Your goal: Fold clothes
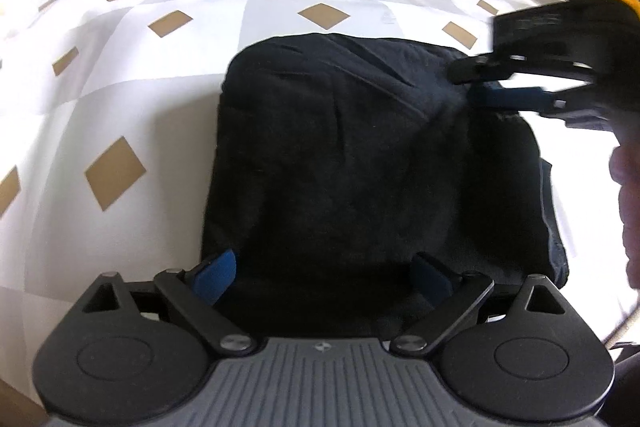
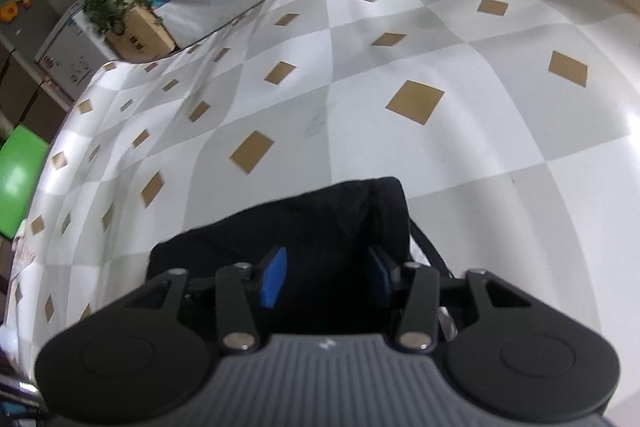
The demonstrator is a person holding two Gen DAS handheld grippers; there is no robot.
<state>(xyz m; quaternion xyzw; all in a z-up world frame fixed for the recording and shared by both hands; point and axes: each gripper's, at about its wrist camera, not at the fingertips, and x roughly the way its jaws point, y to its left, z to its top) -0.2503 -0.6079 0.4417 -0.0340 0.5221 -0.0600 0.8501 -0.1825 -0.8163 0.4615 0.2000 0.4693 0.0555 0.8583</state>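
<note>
Both grippers are standing spread — the left gripper (image 1: 326,277) over the near edge of the dark folded garment (image 1: 360,163), the right gripper (image 2: 328,277) at its right side. The garment is lying as a compact, creased rectangle near the near edge of the checkered tablecloth (image 1: 160,75).

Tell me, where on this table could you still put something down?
Nearly anywhere on the checked cloth: the stretch left of the dark garment and the whole band beyond it to the far edge are bare. It is crowded only at the garment, where the left gripper and right gripper hang open.
</note>
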